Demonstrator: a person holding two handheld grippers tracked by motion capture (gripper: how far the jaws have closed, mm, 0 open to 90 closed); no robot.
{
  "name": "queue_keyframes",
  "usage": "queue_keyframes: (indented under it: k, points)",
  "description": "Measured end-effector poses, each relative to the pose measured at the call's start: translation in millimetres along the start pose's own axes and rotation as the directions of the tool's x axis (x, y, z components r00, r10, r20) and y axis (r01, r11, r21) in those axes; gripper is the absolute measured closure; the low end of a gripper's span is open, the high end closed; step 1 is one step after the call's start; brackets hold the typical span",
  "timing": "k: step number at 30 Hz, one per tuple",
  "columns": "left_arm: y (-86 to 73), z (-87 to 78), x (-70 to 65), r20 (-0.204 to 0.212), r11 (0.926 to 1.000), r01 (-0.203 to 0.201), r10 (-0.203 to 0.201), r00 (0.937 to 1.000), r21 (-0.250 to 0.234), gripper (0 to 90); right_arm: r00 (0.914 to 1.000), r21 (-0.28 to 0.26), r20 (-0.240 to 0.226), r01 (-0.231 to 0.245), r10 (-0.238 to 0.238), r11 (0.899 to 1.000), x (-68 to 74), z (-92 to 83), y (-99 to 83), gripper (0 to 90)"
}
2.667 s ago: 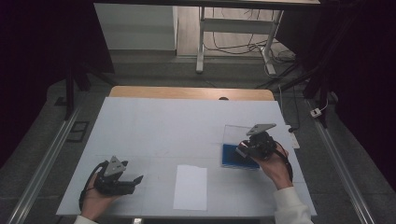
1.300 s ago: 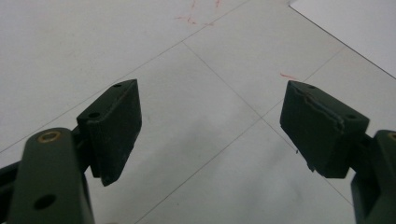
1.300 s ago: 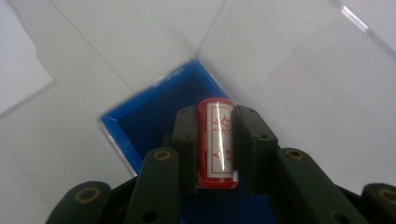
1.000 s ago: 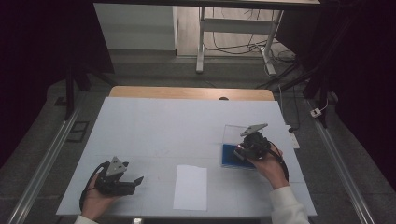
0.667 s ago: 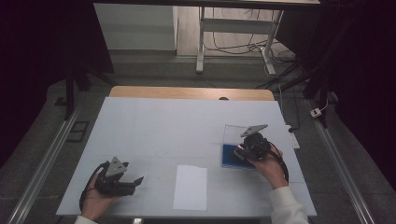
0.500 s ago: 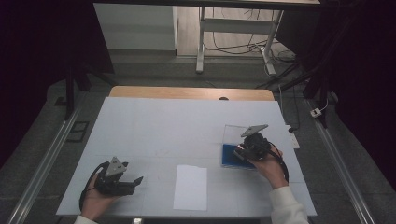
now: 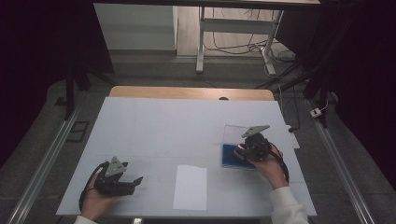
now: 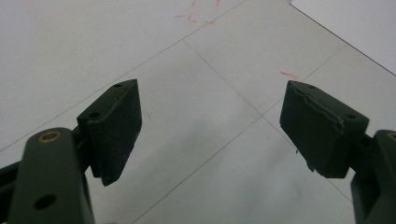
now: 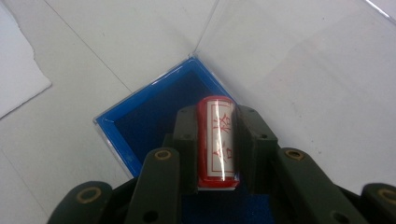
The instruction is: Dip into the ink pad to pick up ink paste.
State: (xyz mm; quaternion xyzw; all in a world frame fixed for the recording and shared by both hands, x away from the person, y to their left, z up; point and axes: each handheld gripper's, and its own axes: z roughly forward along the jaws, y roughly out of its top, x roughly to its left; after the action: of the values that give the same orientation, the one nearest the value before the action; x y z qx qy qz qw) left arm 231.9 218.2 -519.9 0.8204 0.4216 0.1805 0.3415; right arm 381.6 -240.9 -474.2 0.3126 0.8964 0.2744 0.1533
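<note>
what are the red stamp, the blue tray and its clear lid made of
Red stamp: likely glossy plastic; a light streak runs along its barrel, which bears a white label with red characters.
Blue tray: rigid walls look like plastic, and the dark matte floor may be a felt or ink pad; I can't tell which.
Clear lid: transparent hard plastic, since the table shows through it.

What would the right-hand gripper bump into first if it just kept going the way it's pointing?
Probably the blue ink pad in its clear case. The right gripper, its fingers shut on a red stamp, aims down into that blue tray. How near the stamp's end is to it is hard to judge.
</note>
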Motion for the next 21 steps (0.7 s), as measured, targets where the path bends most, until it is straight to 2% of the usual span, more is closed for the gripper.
queue_keyframes:
  k: [3, 6, 9, 13, 16, 21]
  points:
    - [0.0, -0.8, -0.4, -0.002, 1.0, -0.002, 0.002, 1.0, -0.003, 21.2, 1.0, -0.013, -0.003, 0.003, -0.003, 1.0, -0.3, -0.6, -0.8, 70.7]
    - [-0.8, -1.9, 1.2, -0.004, 1.0, -0.002, 0.002, 1.0, -0.008, 21.2, 0.9996, -0.027, 0.01, 0.029, -0.028, 0.999, -0.4, -8.0, 1.8, 70.4]
    - [-2.0, -1.2, 4.0, -0.004, 1.0, 0.008, -0.008, 1.0, -0.006, 21.2, 0.9998, -0.124, -0.006, -0.017, 0.016, 0.992, -2.5, -21.1, 3.6, 70.4]
    - [-2.3, -1.6, 5.4, -0.004, 0.9999, 0.013, -0.013, 0.9999, -0.008, 21.2, 1.0, -0.138, -0.008, -0.006, 0.005, 0.99, -1.2, -28.4, 4.7, 70.4]
    - [-2.6, -1.9, 5.1, -0.006, 0.9999, 0.01, -0.01, 0.9999, -0.007, 21.2, 0.9994, -0.151, -0.027, -0.027, 0.023, 0.988, 0.1, -30.5, 4.9, 70.3]
    - [-2.6, -1.7, 4.6, -0.01, 0.9999, 0.01, -0.01, 0.9999, -0.009, 21.2, 0.9995, -0.168, -0.029, -0.019, 0.014, 0.986, 4.0, -35.4, 6.6, 70.3]
